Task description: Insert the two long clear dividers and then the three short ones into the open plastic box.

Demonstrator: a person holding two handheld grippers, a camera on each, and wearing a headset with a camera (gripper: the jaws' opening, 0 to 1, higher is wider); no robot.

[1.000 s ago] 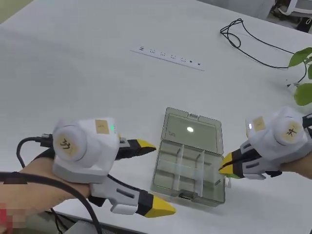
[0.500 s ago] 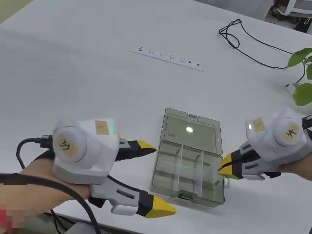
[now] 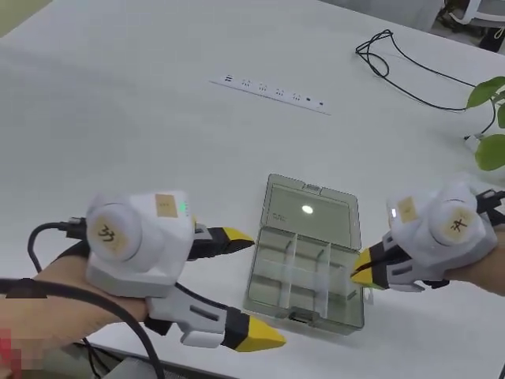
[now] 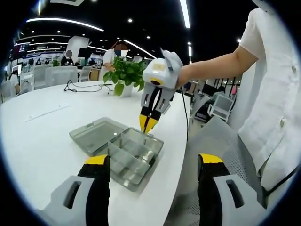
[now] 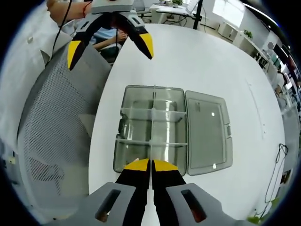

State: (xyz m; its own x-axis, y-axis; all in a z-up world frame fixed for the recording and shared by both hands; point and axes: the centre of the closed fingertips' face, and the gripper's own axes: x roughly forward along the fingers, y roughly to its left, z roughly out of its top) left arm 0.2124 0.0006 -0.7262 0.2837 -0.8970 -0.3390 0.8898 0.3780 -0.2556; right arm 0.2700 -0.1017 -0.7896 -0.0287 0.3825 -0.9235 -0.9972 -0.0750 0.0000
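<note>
— Where's the box?
— The open plastic box [image 3: 304, 276] sits near the table's [image 3: 158, 118] front edge, with clear dividers [image 3: 290, 264] inside.
— And the grippers?
— The left gripper [image 3: 251, 286] is unmoved, jaws wide and empty. The right gripper [image 3: 360, 270], jaws together, has edged closer to the box's right rim; any hold is unclear

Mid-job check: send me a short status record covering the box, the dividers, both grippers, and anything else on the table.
box: clear plastic box, lid open flat behind it
dividers: clear dividers form a grid inside; count unclear
left gripper: open, aimed at the box, not touching it
right gripper: shut, tips at the box's right edge; cannot tell if it holds a divider
elsewhere: power strip, cable, plant
</note>
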